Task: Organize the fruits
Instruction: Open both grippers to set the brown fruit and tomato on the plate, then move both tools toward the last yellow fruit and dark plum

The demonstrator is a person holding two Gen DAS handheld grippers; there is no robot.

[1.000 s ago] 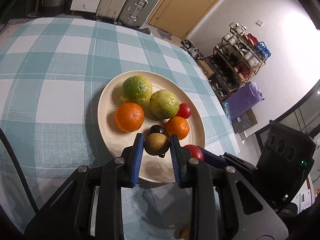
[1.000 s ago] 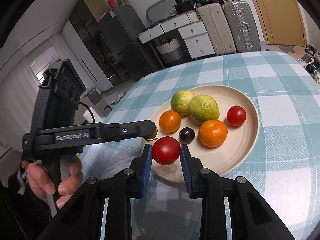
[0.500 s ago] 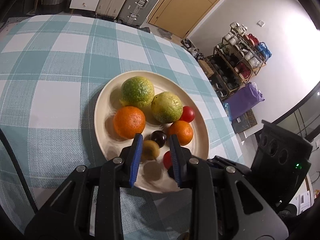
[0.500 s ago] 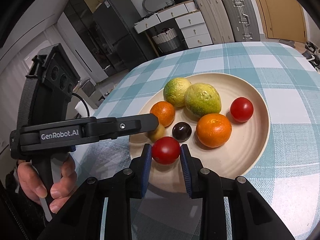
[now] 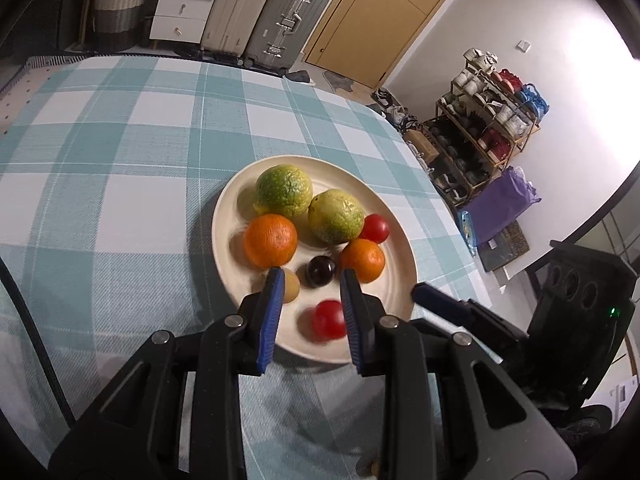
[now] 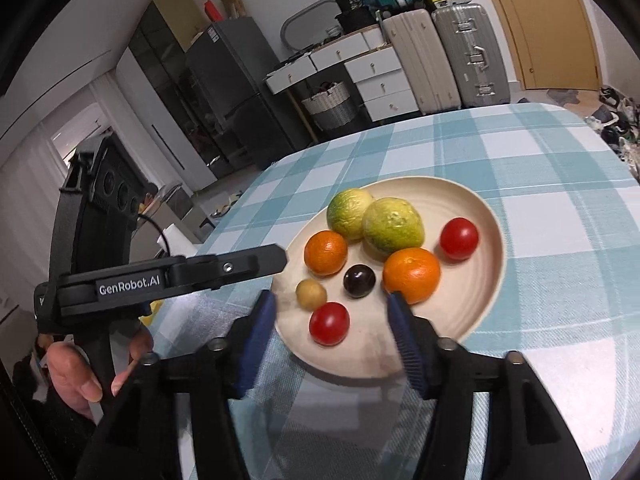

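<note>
Though the "GenRobot.AI" left gripper [image 5: 311,282] is clenched empty, the right gripper's [image 6: 332,300] jaws have just been opening, tomato [image 6: 329,323] released.

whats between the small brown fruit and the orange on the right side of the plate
A dark, near-black round fruit sits between the small brown fruit and the orange on the plate, clearest in the right wrist view.

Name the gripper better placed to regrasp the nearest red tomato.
Right. The right gripper has just been opening its jaws, which frame the nearest red tomato on the plate without touching it; the left gripper sits off at the rim, jaws narrow.
</note>
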